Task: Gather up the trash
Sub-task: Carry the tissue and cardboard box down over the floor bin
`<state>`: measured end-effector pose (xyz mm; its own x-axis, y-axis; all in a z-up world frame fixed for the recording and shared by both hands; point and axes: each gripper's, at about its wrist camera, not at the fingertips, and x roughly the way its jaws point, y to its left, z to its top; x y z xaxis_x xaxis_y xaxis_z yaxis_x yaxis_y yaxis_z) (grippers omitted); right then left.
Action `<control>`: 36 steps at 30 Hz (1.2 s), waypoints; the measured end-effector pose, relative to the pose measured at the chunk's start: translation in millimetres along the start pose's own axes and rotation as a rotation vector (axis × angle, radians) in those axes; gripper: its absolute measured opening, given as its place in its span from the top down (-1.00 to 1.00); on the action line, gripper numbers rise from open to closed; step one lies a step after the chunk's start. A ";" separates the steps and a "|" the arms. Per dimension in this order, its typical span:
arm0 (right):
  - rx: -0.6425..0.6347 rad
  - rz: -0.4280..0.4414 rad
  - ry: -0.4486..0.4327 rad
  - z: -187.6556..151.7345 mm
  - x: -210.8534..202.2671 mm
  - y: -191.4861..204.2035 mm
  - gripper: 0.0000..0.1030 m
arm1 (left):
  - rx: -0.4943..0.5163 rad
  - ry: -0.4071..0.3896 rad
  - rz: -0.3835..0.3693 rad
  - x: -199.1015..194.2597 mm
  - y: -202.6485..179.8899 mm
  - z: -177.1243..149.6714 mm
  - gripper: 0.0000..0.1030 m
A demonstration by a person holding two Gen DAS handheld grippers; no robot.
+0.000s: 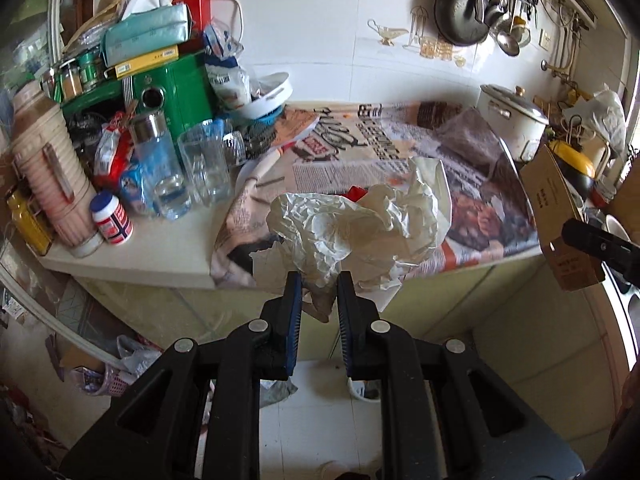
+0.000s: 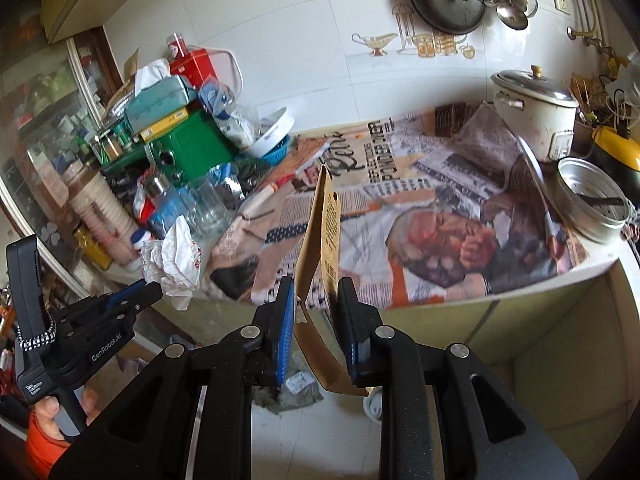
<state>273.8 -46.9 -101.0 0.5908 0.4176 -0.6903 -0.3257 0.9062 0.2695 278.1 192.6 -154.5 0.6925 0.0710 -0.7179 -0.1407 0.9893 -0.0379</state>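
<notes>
My left gripper [image 1: 316, 280] is shut on a crumpled white paper wad [image 1: 352, 224], held in the air in front of the counter edge. The same paper wad [image 2: 176, 264] shows at the left of the right wrist view, in the left gripper [image 2: 154, 286] that a hand holds. My right gripper [image 2: 316, 284] is shut on a flattened brown cardboard piece [image 2: 324, 240] that stands upright between its pads. That cardboard piece [image 1: 560, 216] also appears at the right edge of the left wrist view, with the right gripper's fingers [image 1: 592, 240] on it.
Newspaper [image 2: 420, 216] covers the counter. At the left stand glass tumblers [image 1: 204, 164], a green box [image 1: 176, 88] and stacked clutter. A rice cooker [image 2: 536, 112] and a metal pot [image 2: 592, 200] sit at the right. Bags and litter [image 2: 296, 388] lie on the tiled floor below.
</notes>
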 end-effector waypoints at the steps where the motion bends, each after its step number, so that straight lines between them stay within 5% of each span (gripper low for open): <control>1: 0.000 -0.004 0.015 -5.2 2.4 0.0 0.61 | -0.002 0.013 -0.005 2.3 -0.3 -5.9 0.68; 12: 0.065 -0.068 0.227 -85.7 67.9 -37.8 0.60 | -0.024 0.206 -0.081 81.6 -32.1 -76.5 0.68; 25: 0.108 -0.140 0.478 -187.3 197.8 -132.7 0.58 | -0.054 0.366 -0.031 224.1 -70.3 -178.5 0.68; 36: 0.051 -0.063 0.599 -257.5 331.7 -168.0 0.42 | -0.075 0.422 0.050 323.2 -70.7 -247.6 0.68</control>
<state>334.3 -77.5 -548.1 0.0847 0.2674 -0.9599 -0.2588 0.9362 0.2379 336.7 114.2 -556.0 0.3354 0.0445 -0.9410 -0.2281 0.9730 -0.0353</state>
